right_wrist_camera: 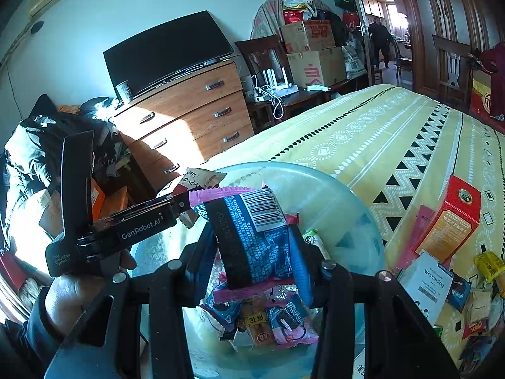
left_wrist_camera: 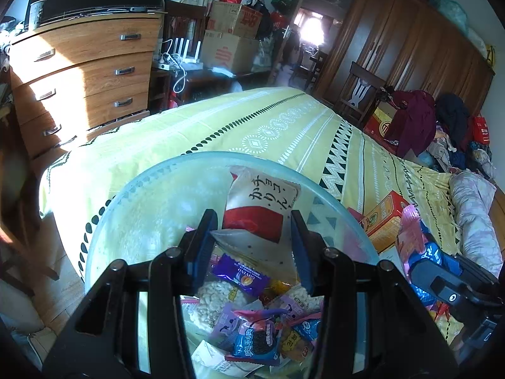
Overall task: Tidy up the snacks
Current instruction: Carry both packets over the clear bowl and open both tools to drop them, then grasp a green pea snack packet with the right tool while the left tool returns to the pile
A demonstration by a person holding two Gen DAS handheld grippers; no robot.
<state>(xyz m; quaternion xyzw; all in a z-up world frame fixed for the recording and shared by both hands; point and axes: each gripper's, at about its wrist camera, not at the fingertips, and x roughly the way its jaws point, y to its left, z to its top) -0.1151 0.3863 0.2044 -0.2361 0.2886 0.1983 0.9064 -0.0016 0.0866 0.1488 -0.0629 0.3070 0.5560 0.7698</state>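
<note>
At the far left a wooden chest of drawers (left_wrist_camera: 85, 72) stands against the wall with a dark flat television (right_wrist_camera: 167, 50) on top; right of it, stacked cardboard boxes (left_wrist_camera: 233, 34) sit behind a small dark table.

The left gripper (left_wrist_camera: 252, 230) is held over a translucent pale-blue bowl (left_wrist_camera: 132, 214) that rests at the near left end of the yellow patterned bedspread (left_wrist_camera: 284, 126). Its two blue-padded jaws stand moderately apart and close on a white and red snack packet with Japanese lettering (left_wrist_camera: 262, 208), which stands upright between them above the bowl. Below it, in the bowl, lies a heap of small wrapped snacks: a purple wrapper (left_wrist_camera: 240, 276), a clear pack of pale puffed pieces (left_wrist_camera: 217, 297), and a blue cookie pack (left_wrist_camera: 257, 342) nearest the camera.

In the right wrist view the left gripper (right_wrist_camera: 202, 195) reaches in from the left with that same packet (right_wrist_camera: 202, 181) at its tip, just beside the right gripper's load. The right gripper (right_wrist_camera: 257, 246) also hangs over the bowl (right_wrist_camera: 347, 214), jaws partly closed and pinching a blue and pink cookie packet (right_wrist_camera: 255, 230), barcode side facing the camera.

To the right of the bowl, on the bedspread, an orange and red carton (right_wrist_camera: 451, 221) stands tilted, with a white "Whitening" box (right_wrist_camera: 429, 281) near it and more loose wrapped snacks (right_wrist_camera: 483, 297) scattered at the near right edge. A dark wooden wardrobe (left_wrist_camera: 410, 50) lines the far right wall.
</note>
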